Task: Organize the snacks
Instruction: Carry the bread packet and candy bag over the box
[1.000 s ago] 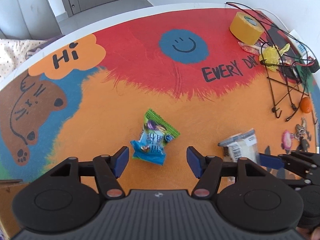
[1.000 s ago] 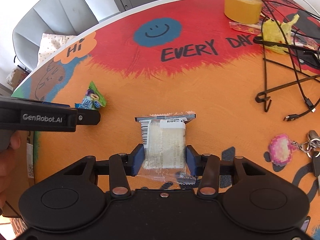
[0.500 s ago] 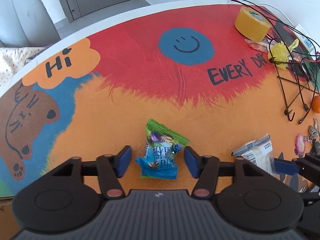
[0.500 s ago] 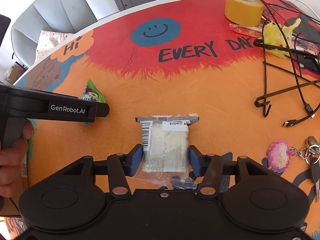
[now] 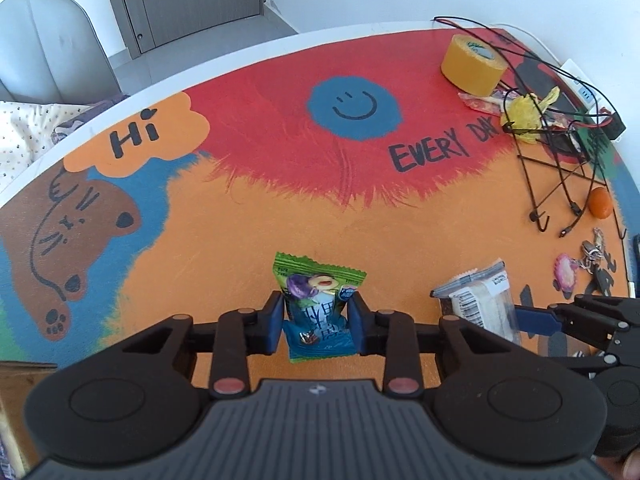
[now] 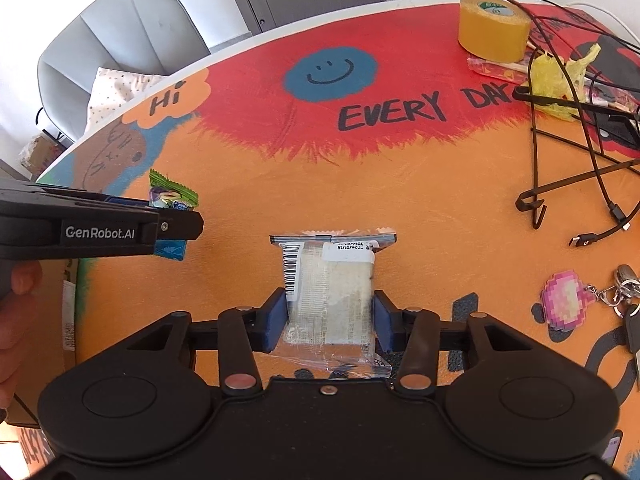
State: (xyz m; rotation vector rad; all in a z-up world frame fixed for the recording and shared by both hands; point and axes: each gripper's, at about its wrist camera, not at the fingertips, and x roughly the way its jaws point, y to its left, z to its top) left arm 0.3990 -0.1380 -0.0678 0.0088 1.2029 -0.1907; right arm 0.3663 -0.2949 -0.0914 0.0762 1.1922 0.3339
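A green and blue snack packet (image 5: 316, 280) sits between the blue pads of my left gripper (image 5: 316, 314). Its jaws are closing, and both pads touch the packet's sides. From the right wrist view the same packet (image 6: 172, 196) pokes out above and below the left gripper (image 6: 176, 226). A clear-wrapped pale snack with a barcode (image 6: 328, 280) lies lengthwise in my right gripper (image 6: 330, 316). Those jaws are closing too, with the pads against the wrapper's sides. In the left wrist view this clear packet (image 5: 480, 296) shows beside one right gripper finger (image 5: 532, 320). Both grippers point steeply down at the painted table (image 5: 240, 240).
A yellow tape roll (image 6: 494, 28) stands at the far right. A black wire hanger with cables (image 6: 560, 184), a yellow wrapper (image 5: 524, 114), a small orange ball (image 5: 600, 202) and a pink keychain (image 6: 562, 306) crowd the right side. A grey chair (image 6: 120, 48) stands beyond the table's edge.
My left gripper came over the green and blue packet and its jaws narrowed onto it. The right jaws widened slightly, then came back onto the clear packet.
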